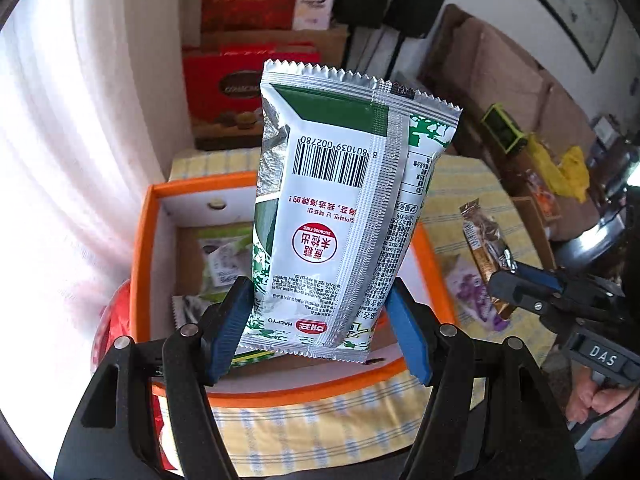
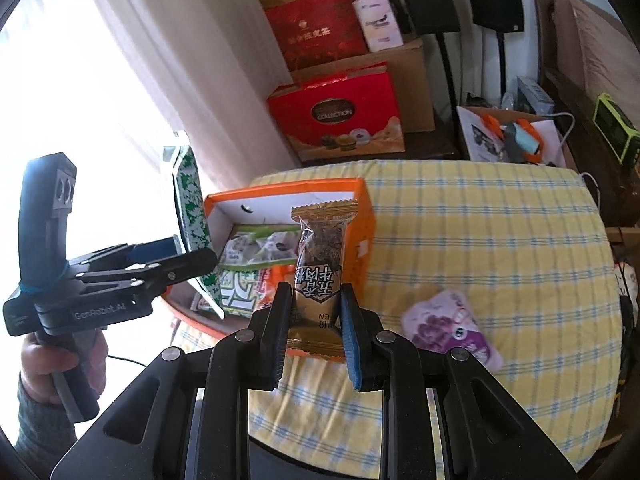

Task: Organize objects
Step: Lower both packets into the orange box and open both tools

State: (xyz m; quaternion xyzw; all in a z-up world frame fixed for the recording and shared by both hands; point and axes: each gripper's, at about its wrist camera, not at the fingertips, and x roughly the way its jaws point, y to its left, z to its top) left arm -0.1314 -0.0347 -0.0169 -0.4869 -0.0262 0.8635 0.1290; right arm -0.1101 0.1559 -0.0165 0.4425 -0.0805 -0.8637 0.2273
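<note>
Blue pads of my left gripper (image 1: pixel 318 332) clamp the bottom of a green-and-white seaweed packet (image 1: pixel 340 208), held upright above the orange box (image 1: pixel 434 264) on the checked cloth. I judge this the placing step: lower, then release inside. Through the right wrist view, my right gripper (image 2: pixel 316 334), tilted downward, pinches a brown snack bar (image 2: pixel 320 264) just before that box; a purple packet (image 2: pixel 452 326) waits on the cloth.
</note>
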